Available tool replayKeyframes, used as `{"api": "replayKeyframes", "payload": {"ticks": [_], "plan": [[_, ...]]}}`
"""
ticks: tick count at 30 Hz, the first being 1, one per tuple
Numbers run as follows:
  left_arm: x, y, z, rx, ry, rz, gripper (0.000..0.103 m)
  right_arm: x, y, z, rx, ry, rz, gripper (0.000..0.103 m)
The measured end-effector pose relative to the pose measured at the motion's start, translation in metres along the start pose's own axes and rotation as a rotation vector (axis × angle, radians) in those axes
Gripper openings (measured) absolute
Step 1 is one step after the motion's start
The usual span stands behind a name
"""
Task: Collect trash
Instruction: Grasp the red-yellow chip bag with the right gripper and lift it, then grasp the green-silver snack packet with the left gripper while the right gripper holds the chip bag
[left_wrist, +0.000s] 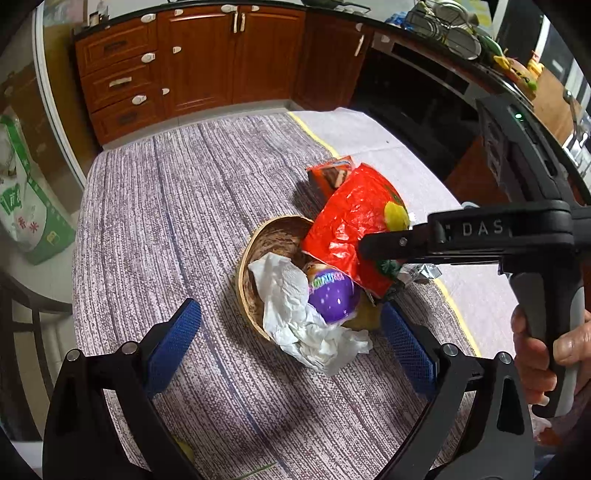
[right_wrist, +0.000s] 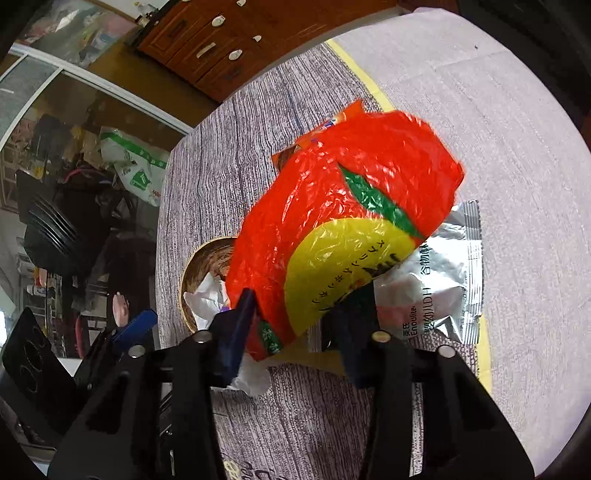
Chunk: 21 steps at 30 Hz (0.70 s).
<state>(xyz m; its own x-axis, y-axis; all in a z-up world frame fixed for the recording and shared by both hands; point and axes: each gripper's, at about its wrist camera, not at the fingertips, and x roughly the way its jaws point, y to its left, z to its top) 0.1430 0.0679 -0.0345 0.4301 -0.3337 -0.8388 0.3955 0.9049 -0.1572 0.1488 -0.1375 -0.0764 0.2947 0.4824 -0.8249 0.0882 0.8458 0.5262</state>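
Observation:
A round woven basket (left_wrist: 275, 236) sits on the table and holds crumpled white tissue (left_wrist: 295, 314) and a purple wrapper (left_wrist: 332, 295). My right gripper (right_wrist: 295, 321) is shut on a large red snack bag (right_wrist: 347, 206) with a yellow patch, held over the basket's right side; the bag also shows in the left wrist view (left_wrist: 354, 221). My left gripper (left_wrist: 291, 339) is open and empty, its blue pads either side of the basket's near edge. A silver foil packet (right_wrist: 439, 280) lies on the table behind the red bag. A small orange box (left_wrist: 330, 173) lies beyond the basket.
The table has a grey-purple woven cloth (left_wrist: 177, 206) with a paler section past a yellow stripe (left_wrist: 314, 136). Wooden cabinets (left_wrist: 199, 59) and a dark oven (left_wrist: 417, 99) stand beyond. A green-and-white sack (left_wrist: 26, 206) lies on the floor at left.

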Motion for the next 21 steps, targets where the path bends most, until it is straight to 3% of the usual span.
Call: {"api": "replayKeyframes", "payload": {"ticks": [1, 5, 12, 15, 21], "plan": [[0.001, -0.002, 0.000, 0.003, 0.002, 0.001, 0.098, -0.003, 0.000, -0.001, -0.012, -0.006, -0.007, 0.021], [0.001, -0.009, -0.001, 0.022, 0.005, 0.000, 0.098, -0.017, -0.003, -0.005, -0.048, -0.016, -0.017, 0.008], [-0.004, -0.025, 0.000, 0.074, -0.021, 0.038, 0.097, -0.044, -0.018, -0.014, -0.113, -0.060, -0.086, 0.004], [-0.011, -0.030, 0.011, 0.101, -0.042, 0.045, 0.088, -0.052, -0.031, -0.019, -0.106, -0.060, -0.092, 0.004], [0.009, -0.050, 0.038, 0.119, 0.009, 0.007, 0.085, -0.064, -0.049, -0.024, -0.085, -0.079, -0.086, 0.004]]}}
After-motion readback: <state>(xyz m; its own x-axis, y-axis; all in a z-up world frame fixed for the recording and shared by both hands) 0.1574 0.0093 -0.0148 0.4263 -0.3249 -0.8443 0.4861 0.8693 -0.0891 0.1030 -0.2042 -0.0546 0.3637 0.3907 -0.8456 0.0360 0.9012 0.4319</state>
